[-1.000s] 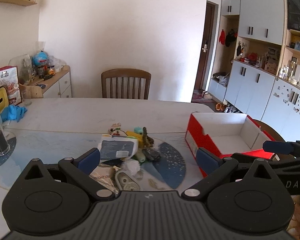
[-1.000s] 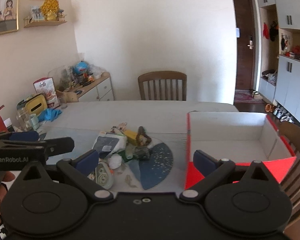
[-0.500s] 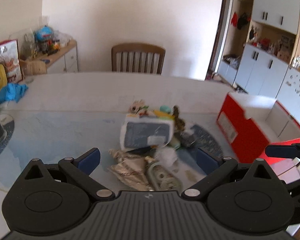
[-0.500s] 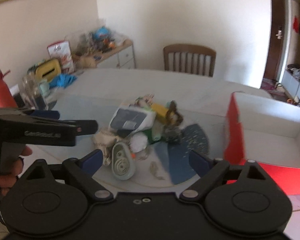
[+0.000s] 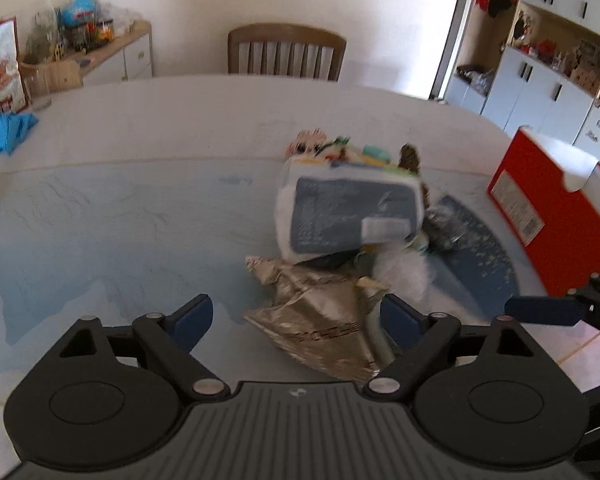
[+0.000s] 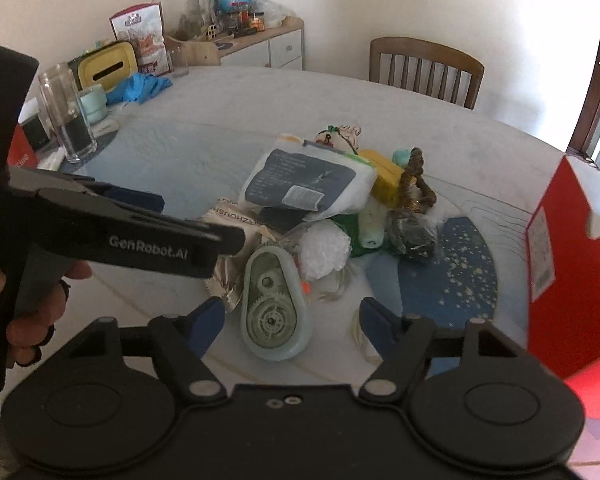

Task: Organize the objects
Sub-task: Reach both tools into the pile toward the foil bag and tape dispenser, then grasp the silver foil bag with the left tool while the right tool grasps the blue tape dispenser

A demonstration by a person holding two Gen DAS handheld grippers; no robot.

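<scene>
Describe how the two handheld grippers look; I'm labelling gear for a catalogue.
Both are matte black plastic. The right gripper has two round discs, silver pivot pins and blue finger pads. The left gripper matches, with a ribbed grey centre; its side reads "GenRobot.AI" in white.

**Where the two wrist cams are looking**

Both cams sit right behind their own hand-held gripper and look down at an angle onto the pile of clutter point(image 5: 352, 240) on the desk point(image 5: 140, 160), pretty close in. The left one comes at the pile from its left-front, with the red box point(image 5: 552, 216) off to the pile's right. The right one looks from the pile's front, and catches the left hand-held gripper point(image 6: 204, 236) just left of the pile point(image 6: 320, 216). Both share the pile, box point(image 6: 568, 264) and chair point(image 5: 286, 54).
</scene>
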